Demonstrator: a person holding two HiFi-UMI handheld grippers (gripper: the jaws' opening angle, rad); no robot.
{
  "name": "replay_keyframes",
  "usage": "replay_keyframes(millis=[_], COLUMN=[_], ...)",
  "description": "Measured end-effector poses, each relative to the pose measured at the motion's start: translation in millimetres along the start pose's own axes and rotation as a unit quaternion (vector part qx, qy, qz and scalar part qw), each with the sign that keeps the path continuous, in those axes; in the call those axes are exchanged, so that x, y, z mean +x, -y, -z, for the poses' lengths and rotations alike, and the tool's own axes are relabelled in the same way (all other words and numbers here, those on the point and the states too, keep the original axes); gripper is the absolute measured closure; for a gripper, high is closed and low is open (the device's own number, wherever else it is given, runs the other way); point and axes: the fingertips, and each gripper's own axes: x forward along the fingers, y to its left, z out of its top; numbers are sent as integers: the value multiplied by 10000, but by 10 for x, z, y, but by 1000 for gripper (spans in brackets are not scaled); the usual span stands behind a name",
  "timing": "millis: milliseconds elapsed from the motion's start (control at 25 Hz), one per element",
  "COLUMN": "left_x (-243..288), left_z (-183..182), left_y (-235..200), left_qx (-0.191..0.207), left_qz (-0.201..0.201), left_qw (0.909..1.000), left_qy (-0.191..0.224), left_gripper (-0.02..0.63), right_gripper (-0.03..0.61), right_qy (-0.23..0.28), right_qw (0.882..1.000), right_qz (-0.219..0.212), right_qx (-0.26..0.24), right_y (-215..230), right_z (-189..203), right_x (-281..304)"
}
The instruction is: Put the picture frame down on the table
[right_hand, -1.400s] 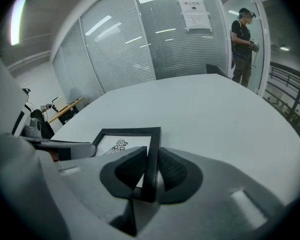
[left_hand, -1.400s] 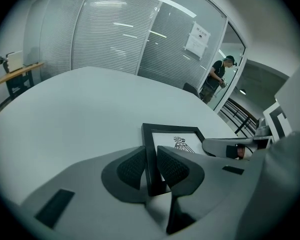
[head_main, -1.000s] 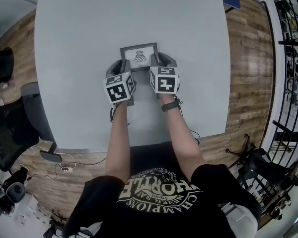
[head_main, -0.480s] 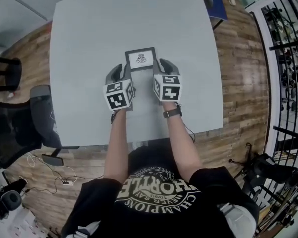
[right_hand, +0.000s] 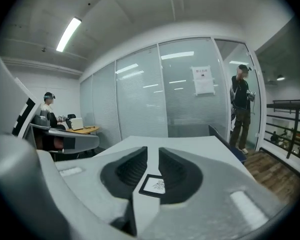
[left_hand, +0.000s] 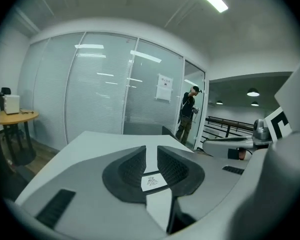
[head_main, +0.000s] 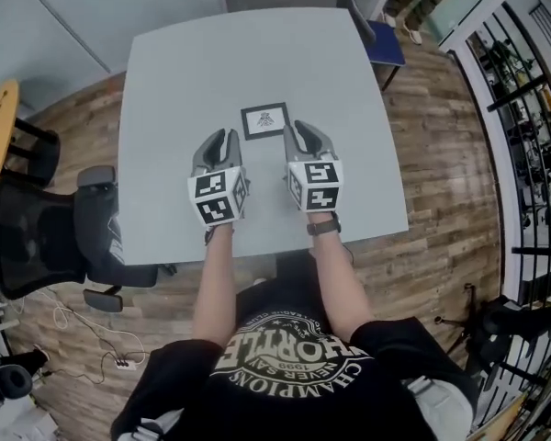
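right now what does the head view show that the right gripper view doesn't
Only the head view: the person's forearms and a black office chair. Only the right gripper view: a ceiling strip light, and a white paper notice on the glass wall. Both: the small black picture frame flat on the grey table, beyond the parted jaws of the right gripper.

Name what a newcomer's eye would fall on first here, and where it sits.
A small black picture frame lies flat near the middle of the grey table. Flanking its near edge are the left tool and right tool, jaws slightly apart and empty, with bold black-and-white marker cubes behind them.
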Motion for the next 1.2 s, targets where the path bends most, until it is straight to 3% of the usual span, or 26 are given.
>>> replay_keyframes(millis=[160, 200, 320, 600, 1000, 1200], left_x=[-506, -622, -933, -1459, -1552, -1320], left_z=[-240, -279, -373, -513, -556, -487], left_y=[77, 100, 129, 129, 230, 236], left_qx=[88, 92, 125, 237, 250, 134], left_qz=[-26, -25, -47, 48, 280, 553], left_qw=[9989, 9983, 9964, 9929, 9916, 9934], left_qy=[463, 567, 841, 1161, 1237, 993], left_gripper=[542, 549, 579, 607, 607, 607], right_gripper=[520, 555, 566, 580, 578, 578], right_qy=[493, 596, 807, 1104, 1161, 1040], right_qw=[9987, 9981, 9963, 9923, 9902, 9895], right_qz=[96, 133, 210, 395, 592, 553], right_qx=[-91, -110, -225, -399, -498, -837], right_y=[-147, -166, -206, -249, -256, -451], right_z=[-295, -347, -451, -599, -607, -520], right_x=[-481, -602, -911, -1414, -1613, -1520])
